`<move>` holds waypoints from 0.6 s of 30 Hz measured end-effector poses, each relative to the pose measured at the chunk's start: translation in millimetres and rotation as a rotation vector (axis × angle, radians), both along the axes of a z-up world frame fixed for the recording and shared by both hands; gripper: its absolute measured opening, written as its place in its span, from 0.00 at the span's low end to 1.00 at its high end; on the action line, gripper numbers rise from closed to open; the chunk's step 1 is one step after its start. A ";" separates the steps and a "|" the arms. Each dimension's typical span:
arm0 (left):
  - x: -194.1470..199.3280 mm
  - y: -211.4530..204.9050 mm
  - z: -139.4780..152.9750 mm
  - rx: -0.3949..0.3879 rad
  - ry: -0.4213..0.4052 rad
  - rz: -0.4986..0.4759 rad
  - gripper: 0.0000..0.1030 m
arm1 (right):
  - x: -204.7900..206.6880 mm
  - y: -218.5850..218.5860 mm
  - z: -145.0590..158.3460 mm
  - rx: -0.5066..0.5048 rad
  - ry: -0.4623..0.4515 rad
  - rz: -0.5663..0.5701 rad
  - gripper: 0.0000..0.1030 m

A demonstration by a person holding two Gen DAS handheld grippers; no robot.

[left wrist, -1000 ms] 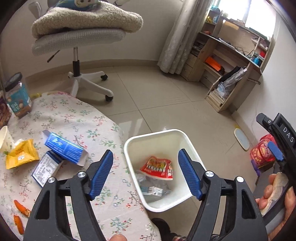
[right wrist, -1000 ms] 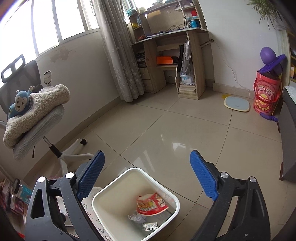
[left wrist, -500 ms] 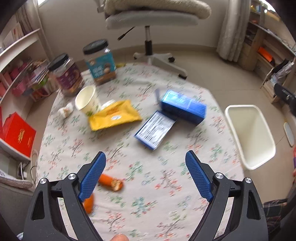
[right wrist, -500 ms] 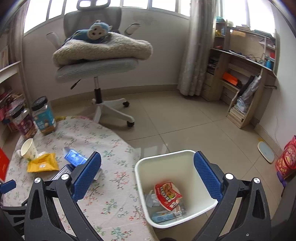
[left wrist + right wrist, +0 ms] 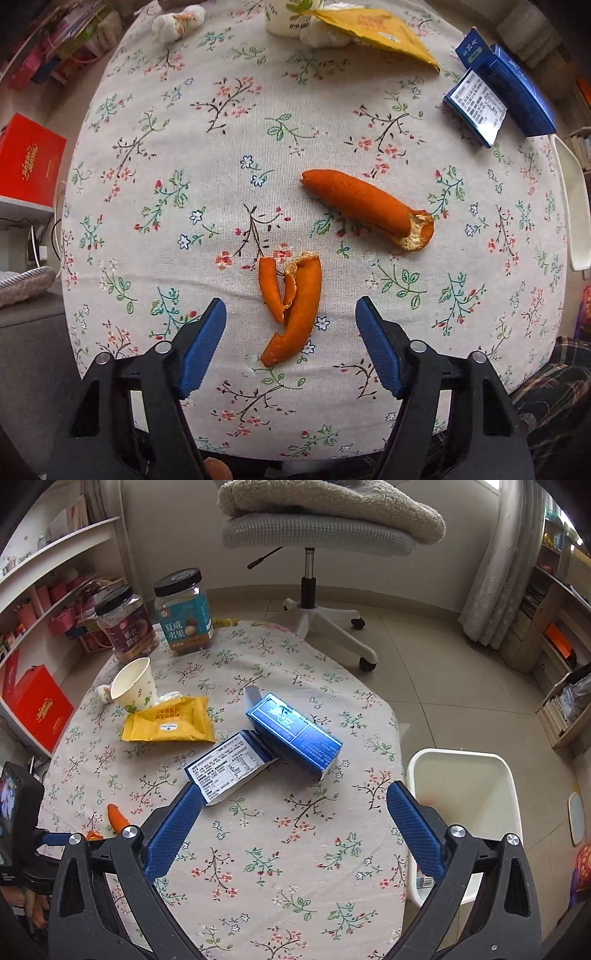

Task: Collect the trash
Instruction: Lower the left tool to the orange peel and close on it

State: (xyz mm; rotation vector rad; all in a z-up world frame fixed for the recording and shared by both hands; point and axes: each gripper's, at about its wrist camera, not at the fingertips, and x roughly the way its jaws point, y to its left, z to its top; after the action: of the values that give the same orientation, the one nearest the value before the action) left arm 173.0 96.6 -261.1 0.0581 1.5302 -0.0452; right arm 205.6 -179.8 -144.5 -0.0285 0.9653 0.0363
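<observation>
My left gripper [image 5: 290,345] is open and empty, low over the floral tablecloth [image 5: 184,206], with a curled orange peel [image 5: 291,302] lying between its fingertips. A longer orange peel [image 5: 365,206] lies just beyond. My right gripper [image 5: 291,827] is open and empty above the table, facing an opened blue carton [image 5: 291,734] and its flat printed flap [image 5: 225,768]. A yellow snack packet [image 5: 170,725] and a paper cup [image 5: 135,685] lie further left. The white trash bin [image 5: 465,757] stands on the floor at the table's right edge.
Two snack jars [image 5: 184,613] stand at the table's far edge. A swivel chair [image 5: 314,539] with a blanket is behind the table. A red box [image 5: 35,709] and shelves are at the left. A crumpled tissue [image 5: 179,18] lies near the cup.
Both grippers swung from the bin toward the table. The left one dropped low over the orange peels; the right one now faces the blue carton.
</observation>
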 end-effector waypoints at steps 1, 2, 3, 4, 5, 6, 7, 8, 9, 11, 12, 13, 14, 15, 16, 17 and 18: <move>-0.9 0.9 -3.3 -0.007 0.006 -0.005 0.57 | 3.4 0.6 -4.6 0.004 0.022 -0.003 0.93; -1.7 1.2 -6.0 -0.013 0.012 -0.013 0.53 | 5.4 0.8 -9.9 0.007 0.042 -0.006 0.93; -2.9 0.5 -7.7 -0.011 0.011 -0.024 0.46 | 8.0 1.1 -15.0 0.011 0.062 -0.008 0.93; -4.8 -0.8 -7.3 -0.002 -0.004 -0.043 0.40 | 10.4 1.0 -20.2 0.018 0.083 -0.011 0.93; -7.1 -2.1 -5.5 0.002 -0.024 -0.061 0.33 | 12.3 1.4 -24.5 0.028 0.102 -0.014 0.93; -9.6 -2.8 -3.5 -0.004 -0.036 -0.072 0.22 | 14.1 1.5 -28.7 0.043 0.122 -0.017 0.93; -12.3 -2.2 -1.7 -0.013 -0.048 -0.075 0.21 | 16.0 1.4 -33.1 0.063 0.140 -0.022 0.93; -14.2 -0.9 0.1 -0.021 -0.060 -0.075 0.20 | 17.9 0.9 -36.7 0.088 0.159 -0.029 0.92; -15.9 1.9 2.7 -0.031 -0.077 -0.068 0.19 | 19.8 0.6 -39.6 0.113 0.174 -0.035 0.91; -18.4 9.2 13.7 -0.060 -0.124 -0.045 0.18 | 21.4 -1.5 -42.5 0.168 0.195 -0.055 0.89; -19.8 12.3 22.5 -0.076 -0.155 -0.030 0.18 | 21.9 -3.1 -42.8 0.192 0.197 -0.070 0.88; -21.1 16.3 32.9 -0.091 -0.196 -0.015 0.18 | 22.3 -4.5 -42.6 0.207 0.194 -0.083 0.88; -22.4 19.5 43.5 -0.103 -0.240 -0.002 0.18 | 23.1 -4.9 -41.9 0.213 0.188 -0.092 0.88; -24.2 21.7 55.8 -0.114 -0.292 0.007 0.18 | 24.5 -3.9 -41.2 0.208 0.178 -0.098 0.87; -26.1 24.1 68.5 -0.118 -0.352 0.018 0.18 | 26.3 -2.8 -40.0 0.195 0.170 -0.097 0.86; -28.1 25.6 80.4 -0.111 -0.412 0.027 0.18 | 28.1 -0.8 -38.8 0.174 0.162 -0.088 0.85; -28.3 25.9 90.4 -0.096 -0.462 0.029 0.18 | 30.9 1.1 -37.0 0.145 0.151 -0.076 0.85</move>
State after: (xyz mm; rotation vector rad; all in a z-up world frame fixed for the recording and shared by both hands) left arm 144.7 122.5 -170.7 -0.0288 1.0651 -0.0765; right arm 236.5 -178.7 -181.5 0.1458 1.1118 0.0385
